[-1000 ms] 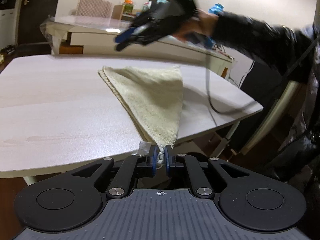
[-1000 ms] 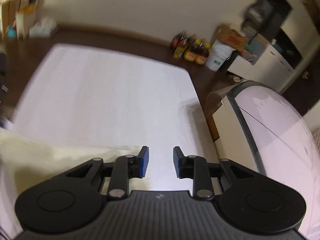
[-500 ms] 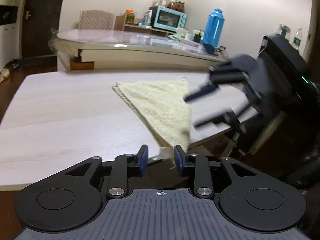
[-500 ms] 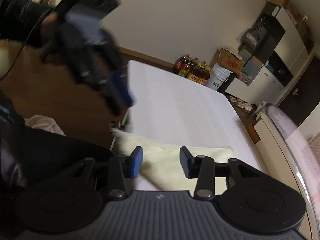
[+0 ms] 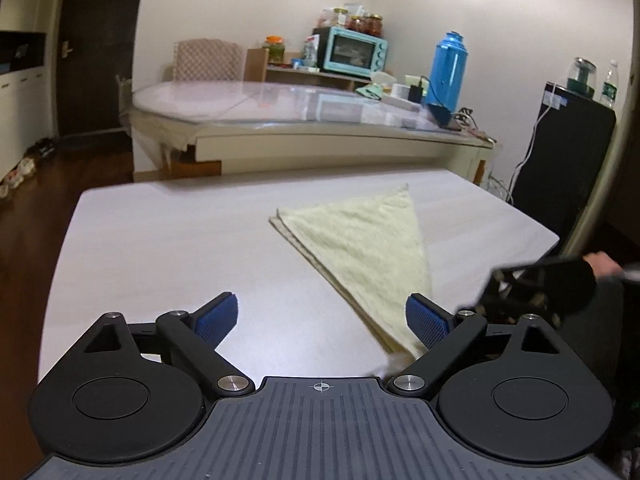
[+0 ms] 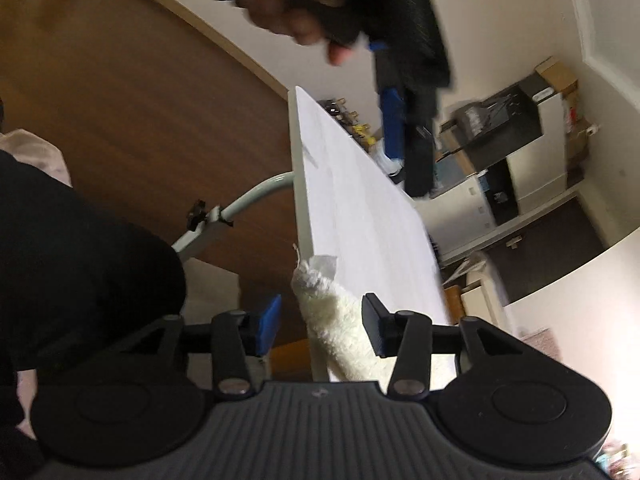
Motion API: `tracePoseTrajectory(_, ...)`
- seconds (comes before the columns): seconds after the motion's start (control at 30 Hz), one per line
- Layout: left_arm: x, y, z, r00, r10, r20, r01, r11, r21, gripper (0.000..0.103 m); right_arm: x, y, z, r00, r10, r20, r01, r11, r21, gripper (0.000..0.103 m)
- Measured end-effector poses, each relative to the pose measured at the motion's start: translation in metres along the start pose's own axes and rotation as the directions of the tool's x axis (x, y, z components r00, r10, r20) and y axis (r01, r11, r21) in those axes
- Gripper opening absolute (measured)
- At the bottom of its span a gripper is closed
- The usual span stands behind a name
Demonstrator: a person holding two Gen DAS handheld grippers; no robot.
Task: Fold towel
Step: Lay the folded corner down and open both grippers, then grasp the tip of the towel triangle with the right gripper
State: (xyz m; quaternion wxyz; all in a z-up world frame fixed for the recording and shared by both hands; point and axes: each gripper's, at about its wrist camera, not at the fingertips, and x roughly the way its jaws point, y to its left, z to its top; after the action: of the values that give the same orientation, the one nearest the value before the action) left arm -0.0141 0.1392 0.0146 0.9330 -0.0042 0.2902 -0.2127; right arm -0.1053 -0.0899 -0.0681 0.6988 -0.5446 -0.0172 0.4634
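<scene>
A cream towel (image 5: 360, 248) lies folded into a triangle on the white table (image 5: 168, 248), its narrow tip at the near right edge. My left gripper (image 5: 322, 320) hovers wide open over the table, just short of that tip, holding nothing. In the right wrist view the frame is tilted; the towel's fluffy tip (image 6: 332, 320) hangs at the table edge (image 6: 304, 184) between the spread fingers of my right gripper (image 6: 320, 326), which is open. The right gripper (image 5: 536, 288) shows blurred at the right of the left wrist view. The left gripper (image 6: 404, 132) and a hand (image 6: 304, 20) appear above.
Behind the white table stands a glass-topped table (image 5: 280, 108) with a blue oven (image 5: 354, 50) and a blue flask (image 5: 446, 70). A black cabinet (image 5: 568, 148) is at the right. A grey table leg (image 6: 240, 208) and the person's dark clothing (image 6: 80, 260) sit below the edge.
My left gripper let go of the towel tip, opened wide and rose over the table. My right gripper swung down from above the far side to the tip at the table edge.
</scene>
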Motion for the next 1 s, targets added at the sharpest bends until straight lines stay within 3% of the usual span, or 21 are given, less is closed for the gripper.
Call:
tracePoseTrajectory(0.03,0.002,0.002,0.003,1.0,0.0,0.001,0.0,1.0,0.006,0.095,0.003,0.001,0.001,1.0,-0.004,-0.008,0.004,1.0,-0.004,0.042)
tracePoseTrajectory(0.1,0.009,0.007,0.016,1.0,-0.009,0.005,0.009,1.0,0.022,0.095,0.004,0.002,0.002,1.0,-0.003,-0.014,0.003,1.0,0.001,0.028)
tracePoseTrajectory(0.27,0.027,0.016,0.037,1.0,-0.028,0.005,0.028,0.999,0.023,0.095,0.003,0.005,0.002,1.0,0.011,-0.012,-0.011,0.999,0.032,0.025)
tracePoseTrajectory(0.37,0.047,0.017,0.049,0.999,-0.015,-0.03,0.017,0.999,0.041,0.095,0.003,0.006,0.002,1.0,0.02,-0.01,-0.019,0.999,0.05,0.011)
tracePoseTrajectory(0.43,0.063,0.018,0.056,0.998,-0.01,-0.058,0.013,0.998,0.061,0.093,-0.001,0.003,-0.001,1.0,0.026,-0.003,-0.026,0.997,0.07,0.008)
tracePoseTrajectory(0.53,0.089,0.019,0.064,0.996,0.022,-0.091,-0.012,0.994,0.107,0.081,-0.01,-0.008,-0.004,0.998,0.052,0.032,-0.056,0.988,0.142,0.008)
tracePoseTrajectory(0.8,0.153,0.029,0.079,0.984,0.04,-0.175,-0.006,0.981,0.193,0.077,-0.018,-0.032,-0.009,0.993,0.089,0.083,-0.108,0.96,0.259,0.008)
tracePoseTrajectory(0.93,0.182,0.036,0.085,0.976,0.046,-0.214,0.003,0.974,0.225,0.066,-0.024,-0.046,-0.012,0.986,0.116,0.116,-0.147,0.937,0.316,0.008)
tracePoseTrajectory(1.0,0.194,0.037,0.087,0.967,0.035,-0.251,0.026,0.971,0.236,0.055,-0.027,-0.051,-0.013,0.984,0.122,0.129,-0.159,0.927,0.339,0.008)
